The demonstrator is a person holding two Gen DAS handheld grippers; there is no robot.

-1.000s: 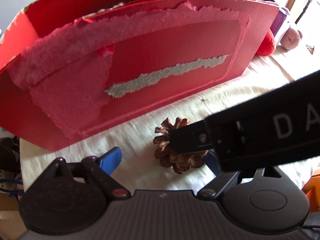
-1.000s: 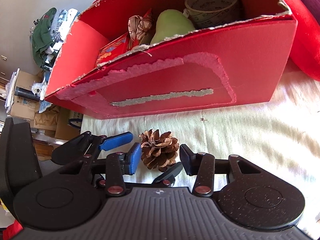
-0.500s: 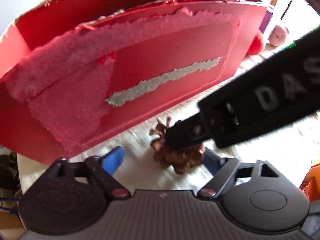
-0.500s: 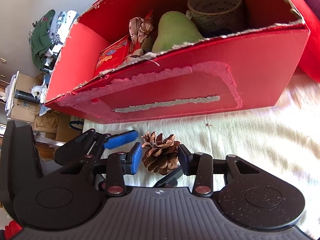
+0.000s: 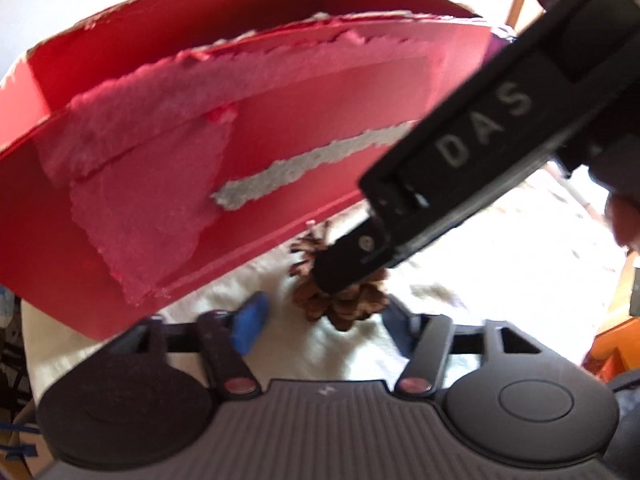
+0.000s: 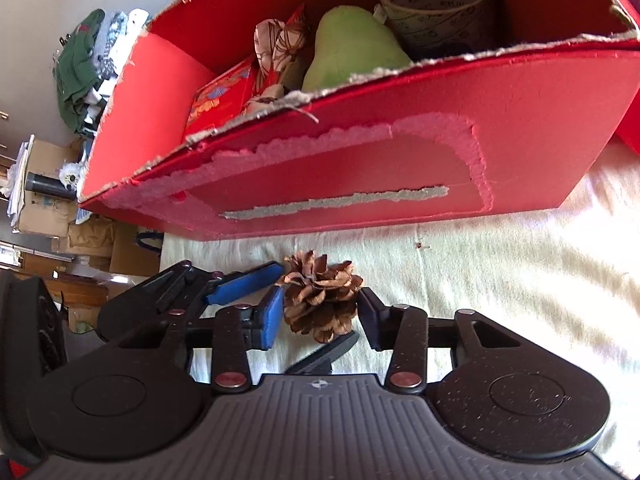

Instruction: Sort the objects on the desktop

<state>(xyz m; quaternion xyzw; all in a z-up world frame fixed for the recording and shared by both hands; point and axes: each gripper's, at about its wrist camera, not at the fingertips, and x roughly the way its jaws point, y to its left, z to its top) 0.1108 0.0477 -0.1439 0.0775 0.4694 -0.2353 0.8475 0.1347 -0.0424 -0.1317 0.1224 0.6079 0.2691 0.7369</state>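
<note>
Pine cone (image 6: pixel 322 298): set on the cloth-covered surface (image 6: pixel 500 280) just in front of the red box (image 6: pixel 520 120), at 6 o'clock from the box's torn front wall; judged to be the next item for sorting.
Right gripper (image 6: pixel 320 312): jaws partly spread, one pad at 9 o'clock and one at 3 o'clock of the cone, right against its scales; firm pinching cannot be confirmed.
Left gripper (image 5: pixel 320 320): jaws have just been closing, with the cone between them; a gap is visible between the blue pad (image 5: pixel 250 326) and the cone, so no grip is judged.
Crossing of the tools: both are aimed at one cone, apparently so that it can be steadied or passed over.
Box contents: a green pear (image 6: pixel 352 52), a tape roll (image 6: pixel 436 0), a patterned cloth bundle (image 6: pixel 280 52) and a red packet (image 6: pixel 220 100) are already stowed, at 12 o'clock from the cone.
Hidden: in the left view the cone's upper right is covered by the right tool's black body, and the right-hand pad is blurred.
Cut off: the box interior is not visible in the left view.
</note>
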